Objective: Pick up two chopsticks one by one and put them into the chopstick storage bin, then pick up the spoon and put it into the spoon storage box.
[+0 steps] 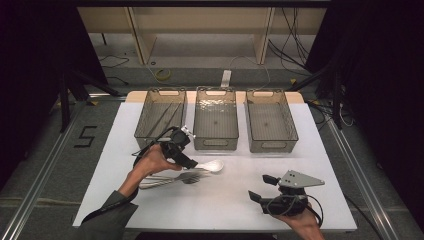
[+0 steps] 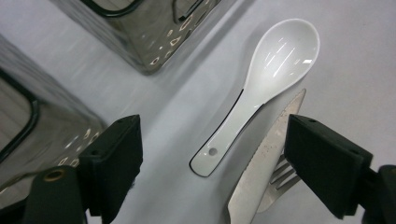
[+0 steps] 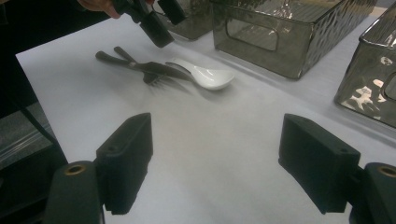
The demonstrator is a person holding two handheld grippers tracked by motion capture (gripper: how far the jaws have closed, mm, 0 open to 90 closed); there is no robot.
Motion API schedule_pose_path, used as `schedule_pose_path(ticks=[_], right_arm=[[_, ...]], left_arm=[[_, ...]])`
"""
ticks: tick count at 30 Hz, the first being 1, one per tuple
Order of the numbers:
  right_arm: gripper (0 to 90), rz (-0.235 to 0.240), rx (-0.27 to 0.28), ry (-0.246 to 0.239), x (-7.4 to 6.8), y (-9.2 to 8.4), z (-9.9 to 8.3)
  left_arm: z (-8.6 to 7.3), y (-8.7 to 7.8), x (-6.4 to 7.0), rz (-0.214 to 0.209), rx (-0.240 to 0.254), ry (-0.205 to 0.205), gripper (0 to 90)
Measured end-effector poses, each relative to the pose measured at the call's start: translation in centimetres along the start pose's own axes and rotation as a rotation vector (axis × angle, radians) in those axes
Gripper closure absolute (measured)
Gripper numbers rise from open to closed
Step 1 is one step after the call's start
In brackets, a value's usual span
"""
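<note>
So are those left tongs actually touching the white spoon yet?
Apart. In the left gripper view the left tongs stand open, and bare white table shows between each black jaw and the white spoon lying between them.

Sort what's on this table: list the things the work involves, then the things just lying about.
In the job:
- left claw, open over the cutlery
- white spoon
- knife
- fork
- three grey bins; left bin already holds utensils

Lying about:
- right claw, open, idle over bare table
- cables on the floor
</note>
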State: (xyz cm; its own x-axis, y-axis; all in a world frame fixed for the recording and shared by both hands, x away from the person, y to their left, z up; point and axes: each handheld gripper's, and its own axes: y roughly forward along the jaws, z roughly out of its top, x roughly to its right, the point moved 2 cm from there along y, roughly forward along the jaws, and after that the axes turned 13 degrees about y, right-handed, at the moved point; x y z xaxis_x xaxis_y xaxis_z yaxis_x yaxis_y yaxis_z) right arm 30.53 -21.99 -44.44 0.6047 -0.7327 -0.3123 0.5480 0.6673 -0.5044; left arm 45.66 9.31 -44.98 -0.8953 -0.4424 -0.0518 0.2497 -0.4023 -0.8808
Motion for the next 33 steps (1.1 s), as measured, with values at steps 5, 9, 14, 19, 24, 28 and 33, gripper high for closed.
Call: schedule_pose_path(ticks=[5,9,14,19,24,28,33], right_arm=[[26.9,0.0,0.001,-0.003,0.0,0.0,0.0],[26.8,0.003,0.003,0.003,0.0,0.0,0.0],[26.9,0.001,0.0,0.001,0.0,0.1,0.0],[26.8,0.0,0.0,0.001,0.0,0.1,0.0],[26.8,0.002,-0.001,0.0,0.1,0.1,0.0],[26.9,-0.001,-0.002,0.003,0.1,0.0,0.0],[26.9,-0.015,-0.009,0.003,0.1,0.0,-0.1]], left_arm=[[0.1,0.8,0.1,-0.001,-0.03,0.018,18.9],[0.2,0.9,0.1,-0.002,-0.042,0.036,22.2],[0.2,1.2,0.0,0.002,-0.038,0.041,28.0],[0.2,1.7,0.0,0.003,-0.06,0.057,31.3],[0.3,2.3,-0.2,-0.006,-0.069,0.062,36.1],[0.2,2.6,-0.3,-0.019,-0.085,0.081,40.3],[0.0,2.9,-0.2,-0.037,-0.081,0.094,45.3]])
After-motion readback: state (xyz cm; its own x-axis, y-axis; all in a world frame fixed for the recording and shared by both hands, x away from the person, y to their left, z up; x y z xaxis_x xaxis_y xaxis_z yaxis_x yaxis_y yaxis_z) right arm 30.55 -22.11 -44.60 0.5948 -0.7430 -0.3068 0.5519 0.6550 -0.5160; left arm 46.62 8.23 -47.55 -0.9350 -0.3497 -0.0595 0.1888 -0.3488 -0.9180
